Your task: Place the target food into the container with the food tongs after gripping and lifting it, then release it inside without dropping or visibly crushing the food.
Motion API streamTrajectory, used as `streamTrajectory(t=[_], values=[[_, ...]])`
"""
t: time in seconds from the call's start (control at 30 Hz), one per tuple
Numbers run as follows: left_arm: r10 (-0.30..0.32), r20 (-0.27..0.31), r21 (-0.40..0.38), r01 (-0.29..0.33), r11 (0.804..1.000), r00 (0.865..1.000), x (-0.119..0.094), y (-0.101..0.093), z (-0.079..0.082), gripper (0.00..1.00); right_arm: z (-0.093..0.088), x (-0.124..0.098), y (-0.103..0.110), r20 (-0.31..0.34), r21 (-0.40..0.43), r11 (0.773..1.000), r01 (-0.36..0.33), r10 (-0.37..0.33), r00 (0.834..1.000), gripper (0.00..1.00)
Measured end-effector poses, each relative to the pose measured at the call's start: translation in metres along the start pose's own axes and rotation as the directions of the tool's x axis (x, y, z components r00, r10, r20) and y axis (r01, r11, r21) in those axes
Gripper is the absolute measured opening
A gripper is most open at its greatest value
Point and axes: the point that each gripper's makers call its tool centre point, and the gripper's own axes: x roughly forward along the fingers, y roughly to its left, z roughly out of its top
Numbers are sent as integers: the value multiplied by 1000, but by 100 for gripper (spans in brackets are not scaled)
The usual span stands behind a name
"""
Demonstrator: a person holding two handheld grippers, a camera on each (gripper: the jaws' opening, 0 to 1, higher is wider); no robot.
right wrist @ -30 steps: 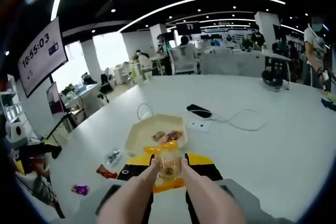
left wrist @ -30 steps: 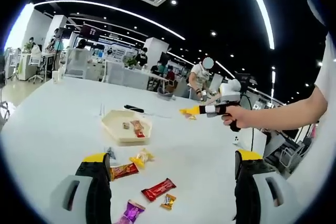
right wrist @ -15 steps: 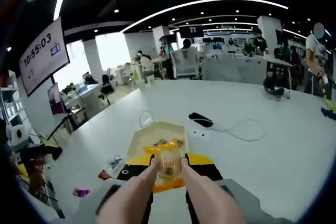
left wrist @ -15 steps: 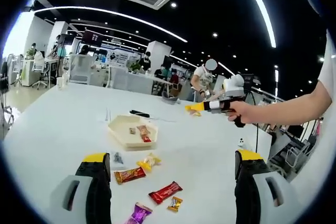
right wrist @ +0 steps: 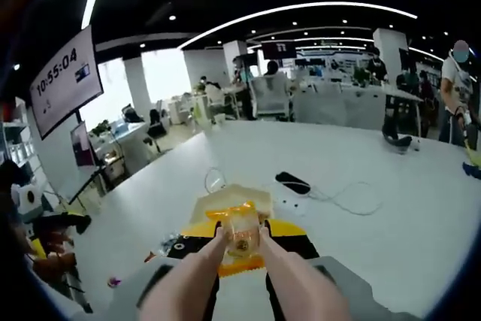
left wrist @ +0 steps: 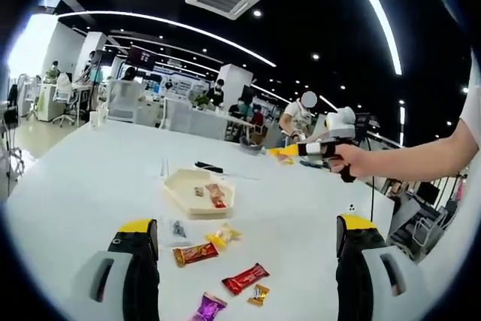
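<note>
Left gripper view: left gripper [left wrist: 244, 261] wide open and empty above the white table [left wrist: 83, 178], hexagonal container [left wrist: 199, 190] with two snacks inside, loose wrapped candies [left wrist: 244, 279] near the jaws, right gripper [left wrist: 289, 151] held high over the table's far side in the person's hand [left wrist: 344, 160].

Right gripper view: right gripper [right wrist: 240, 249] with food tongs [right wrist: 214, 272] pinched on a yellow packaged snack [right wrist: 240, 232], lifted over the container [right wrist: 229, 199]; probably light, soft, crinkly wrapper, crushable, best held at mid-body with light pressure; container mostly hidden behind the snack, tong tips covered, snack print unreadable.
</note>
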Motion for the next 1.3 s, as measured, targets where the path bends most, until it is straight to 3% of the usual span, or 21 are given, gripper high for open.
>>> streamTrajectory(t=[0.17, 0.37, 0.53, 0.73, 0.83, 0.93, 1.13, 1.3], values=[[9, 28, 13, -10, 1000, 1000, -9, -1, 10, 99, 9, 5, 9, 3, -29, 999, -23, 23, 1000, 22], [16, 7, 18, -16, 1000, 1000, -12, 4, 5, 99, 18, 9, 7, 15, -15, 1000, -27, 27, 1000, 22], [30, 50, -5, -30, 1000, 998, -17, 9, 16, 99, 30, 12, 8, 24, -46, 999, -29, 30, 999, 22], [27, 41, 25, -28, 999, 999, -19, 4, 20, 99, 42, 15, 6, 31, -43, 999, -32, 34, 999, 22], [35, 63, 0, -35, 999, 997, -20, 8, 22, 99, 51, 15, 5, 34, -60, 998, -35, 37, 999, 22], [34, 49, -7, -33, 999, 998, -19, 9, 19, 99, 58, 16, 2, 43, -48, 998, -34, 36, 998, 22], [37, 54, 11, -37, 999, 998, -22, 12, 24, 99, 71, 22, 9, 45, -80, 995, -60, 63, 997, 22], [45, 57, 18, -46, 999, 997, -21, 16, 27, 99, 74, 31, 15, 38, -59, 995, -80, 82, 996, 22]])
